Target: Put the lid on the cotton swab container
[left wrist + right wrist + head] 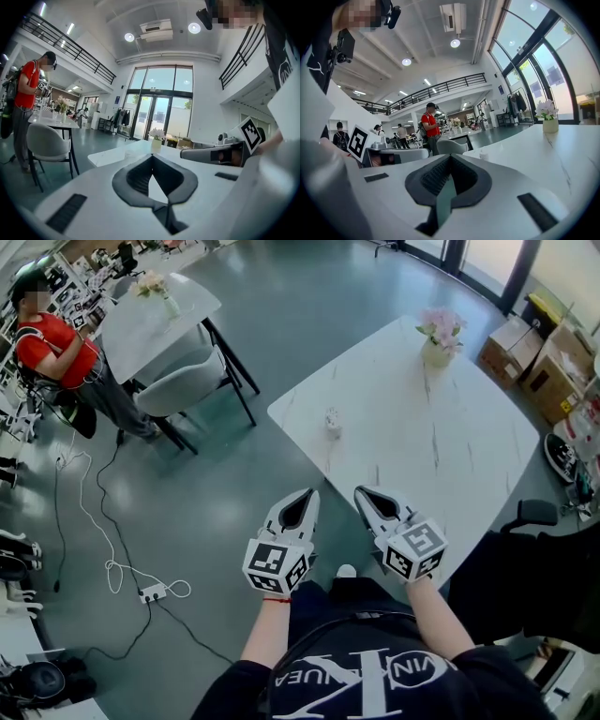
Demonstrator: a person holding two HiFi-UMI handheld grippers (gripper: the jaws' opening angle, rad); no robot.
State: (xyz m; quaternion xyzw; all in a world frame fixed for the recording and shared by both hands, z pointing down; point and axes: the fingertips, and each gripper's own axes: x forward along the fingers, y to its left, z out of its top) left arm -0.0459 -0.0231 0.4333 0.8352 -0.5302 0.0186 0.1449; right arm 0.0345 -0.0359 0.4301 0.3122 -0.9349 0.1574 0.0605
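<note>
A small white cotton swab container [333, 421] stands near the left edge of the white marble table [412, 446]; whether its lid is on I cannot tell. It also shows as a small white pot [483, 153] in the right gripper view. My left gripper [302, 495] and right gripper [364, 491] hang side by side in front of my body, short of the table's near corner and well away from the container. Both are shut, jaw tips meeting, with nothing held. The left gripper [152, 157] sees the right one [213, 154] beside it.
A vase of pink flowers [439, 338] stands at the table's far side. A second table [159, 315] with a grey chair [183, 390] and a person in red [56, 352] are at the left. Cardboard boxes [534, 362] lie far right; a cable and power strip [150, 593] on the floor.
</note>
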